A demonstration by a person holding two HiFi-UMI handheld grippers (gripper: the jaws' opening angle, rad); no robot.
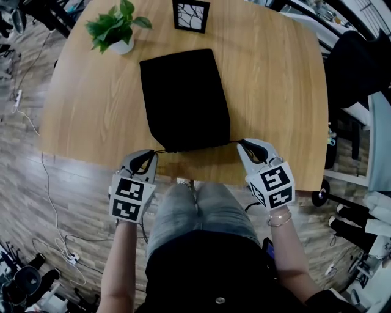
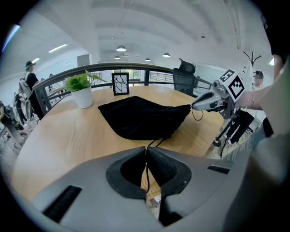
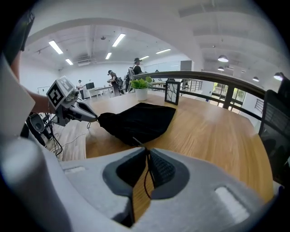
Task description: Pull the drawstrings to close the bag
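Observation:
A black drawstring bag point(image 1: 183, 98) lies flat on the round wooden table point(image 1: 275, 85), its gathered mouth toward the near edge. A thin black drawstring point(image 1: 160, 150) runs left from the mouth into my left gripper point(image 1: 153, 153), which is shut on it. A second drawstring point(image 1: 235, 142) runs right into my right gripper point(image 1: 242, 143), which is also shut on its cord. In the left gripper view the cord point(image 2: 146, 156) passes between the closed pads, with the bag point(image 2: 140, 118) just beyond. The right gripper view shows its cord point(image 3: 146, 158) pinched the same way, and the bag point(image 3: 138, 120) ahead.
A potted plant point(image 1: 116, 27) and a small framed picture point(image 1: 190, 15) stand at the table's far side. A dark office chair point(image 1: 360, 67) is at the right. Cables point(image 1: 55, 214) lie on the wooden floor at the left. The person's legs point(image 1: 201, 214) are against the near table edge.

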